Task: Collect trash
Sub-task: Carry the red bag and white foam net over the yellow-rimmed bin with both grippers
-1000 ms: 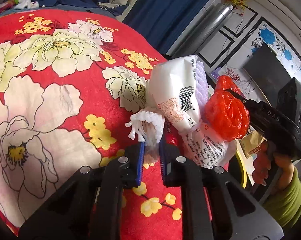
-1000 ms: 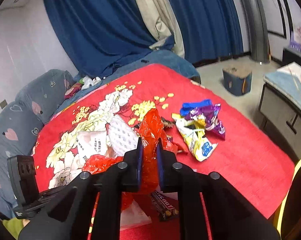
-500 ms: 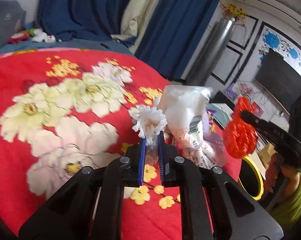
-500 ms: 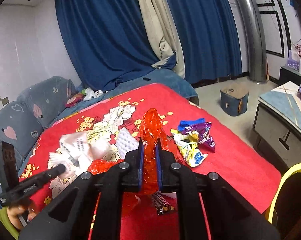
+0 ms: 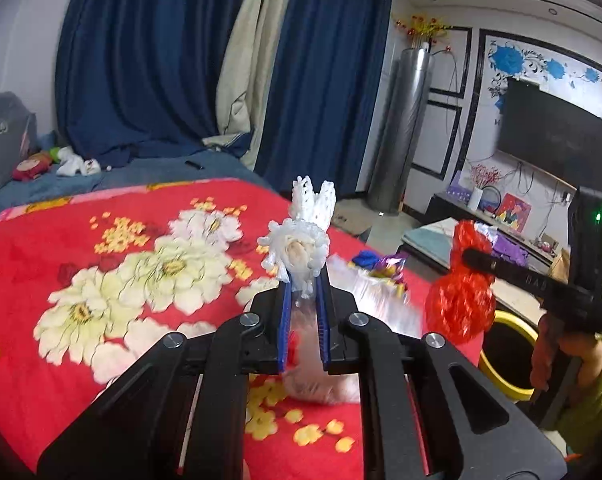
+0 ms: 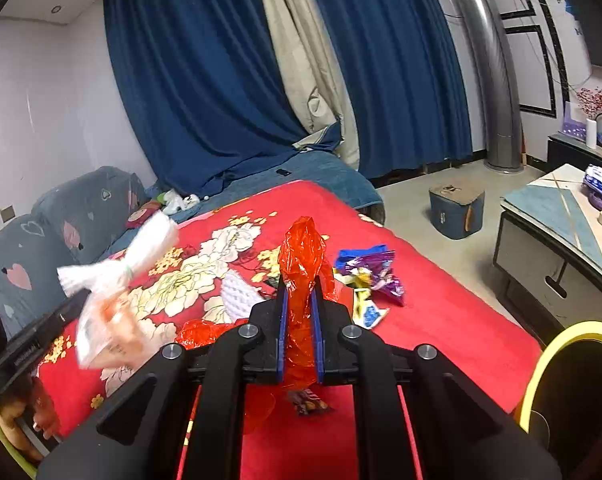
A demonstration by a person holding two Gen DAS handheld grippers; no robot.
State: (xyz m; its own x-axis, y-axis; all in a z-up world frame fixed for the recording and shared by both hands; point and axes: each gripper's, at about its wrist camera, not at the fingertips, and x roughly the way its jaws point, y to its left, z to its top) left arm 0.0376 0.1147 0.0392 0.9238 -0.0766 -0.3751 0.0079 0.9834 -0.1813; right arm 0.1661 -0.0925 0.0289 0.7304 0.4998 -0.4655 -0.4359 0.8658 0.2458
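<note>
We see the left tool [image 5: 304, 292] clamped on a white foam net and plastic wrapper [image 5: 301, 248], the right tool [image 6: 299, 300] clamped on a red plastic bag [image 6: 301, 256]. Snack wrappers [image 6: 371, 276] lie at one o'clock; yellow-rimmed bin [image 6: 573, 330], contents unseen, at four o'clock.

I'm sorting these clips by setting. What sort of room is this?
Most likely a home living room: a wall-mounted television, a sofa with heart-print covers, long blue curtains and a low cabinet.

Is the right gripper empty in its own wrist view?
No: the right gripper is shut on crumpled red plastic wrap that sticks up between its fingers.
</note>
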